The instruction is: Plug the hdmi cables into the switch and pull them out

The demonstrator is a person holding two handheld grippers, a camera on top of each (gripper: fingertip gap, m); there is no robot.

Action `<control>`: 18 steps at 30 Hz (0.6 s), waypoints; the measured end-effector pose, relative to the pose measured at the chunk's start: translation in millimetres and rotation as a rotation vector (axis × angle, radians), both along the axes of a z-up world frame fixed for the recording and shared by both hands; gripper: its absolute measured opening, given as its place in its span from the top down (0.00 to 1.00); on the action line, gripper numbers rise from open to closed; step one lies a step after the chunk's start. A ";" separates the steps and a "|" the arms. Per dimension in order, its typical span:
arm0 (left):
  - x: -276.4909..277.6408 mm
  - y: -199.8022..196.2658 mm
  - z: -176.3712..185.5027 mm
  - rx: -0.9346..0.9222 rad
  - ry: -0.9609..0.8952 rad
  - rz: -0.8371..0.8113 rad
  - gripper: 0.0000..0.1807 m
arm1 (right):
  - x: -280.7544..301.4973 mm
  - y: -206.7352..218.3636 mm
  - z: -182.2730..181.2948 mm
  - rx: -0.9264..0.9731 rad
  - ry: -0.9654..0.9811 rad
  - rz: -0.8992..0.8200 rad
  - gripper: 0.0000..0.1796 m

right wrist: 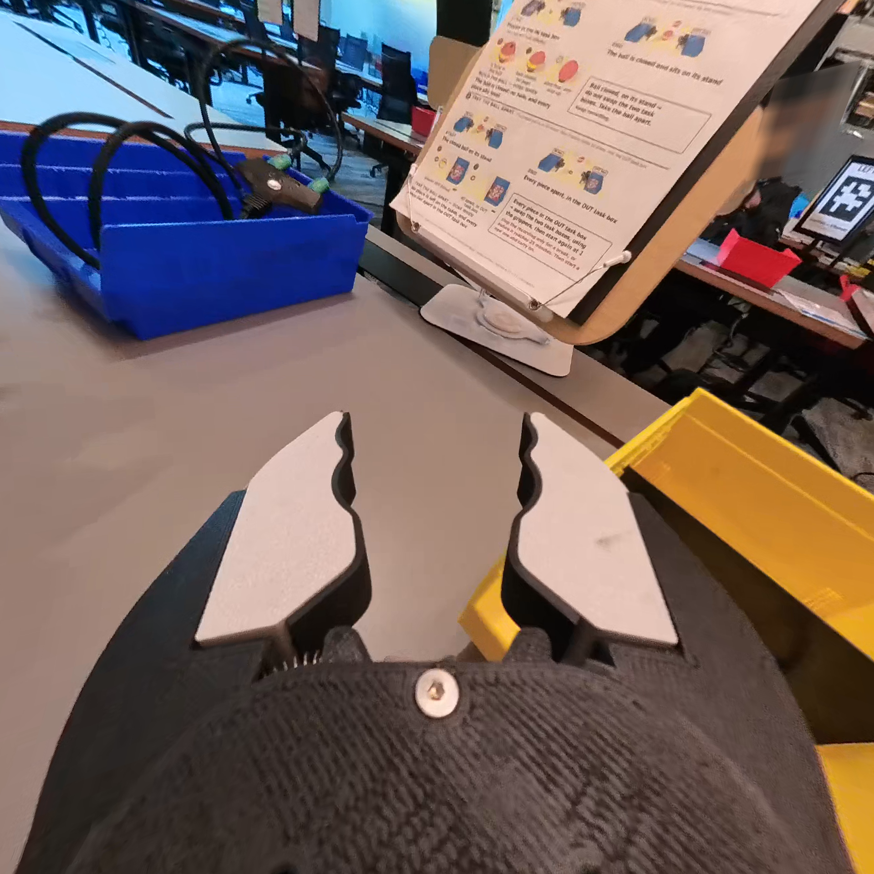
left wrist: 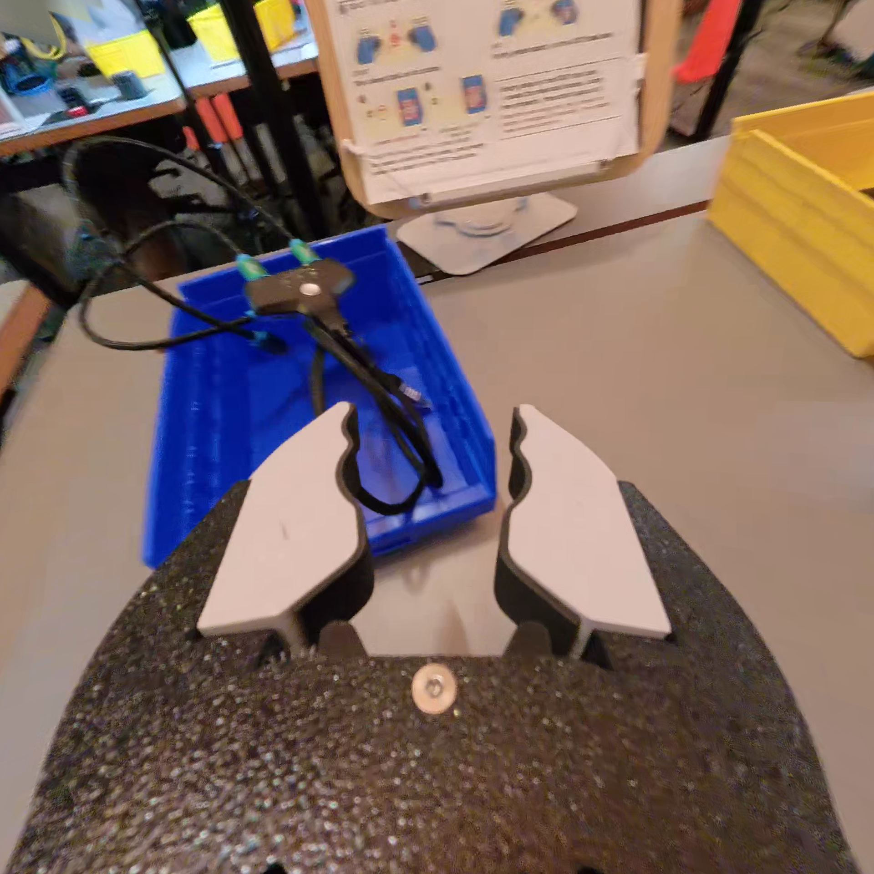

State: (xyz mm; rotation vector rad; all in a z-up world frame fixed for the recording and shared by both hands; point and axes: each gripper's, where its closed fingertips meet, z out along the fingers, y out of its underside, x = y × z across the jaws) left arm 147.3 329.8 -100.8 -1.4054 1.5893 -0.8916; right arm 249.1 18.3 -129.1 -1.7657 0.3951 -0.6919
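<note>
A black HDMI switch (left wrist: 302,291) rests on the far rim of a blue bin (left wrist: 227,425). Two black cables with teal plugs (left wrist: 250,269) sit in its far side, and their loops hang over the bin's left and far edges. Another black cable (left wrist: 402,454) lies coiled inside the bin. My left gripper (left wrist: 432,416) is open and empty, just above the bin's near right corner. In the right wrist view the switch (right wrist: 279,187) and the blue bin (right wrist: 227,269) are at the far left. My right gripper (right wrist: 435,421) is open and empty over the grey table.
A yellow bin (left wrist: 794,265) stands at the right of the table; in the right wrist view the yellow bin (right wrist: 738,520) is beside the right finger. An instruction sheet on a wooden stand (left wrist: 487,94) stands at the table's far edge. Other desks and chairs lie beyond.
</note>
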 end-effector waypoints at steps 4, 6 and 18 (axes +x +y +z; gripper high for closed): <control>45.6 21.8 20.6 0.095 0.161 0.046 0.65 | 1.8 -10.7 4.7 0.034 0.031 0.003 0.63; 76.7 32.5 16.6 0.071 0.277 0.060 0.65 | 1.2 -16.2 10.1 0.051 0.033 0.004 0.63; 155.4 87.9 -93.2 -0.157 0.929 0.316 0.63 | 4.2 -44.7 17.1 0.065 0.037 -0.011 0.65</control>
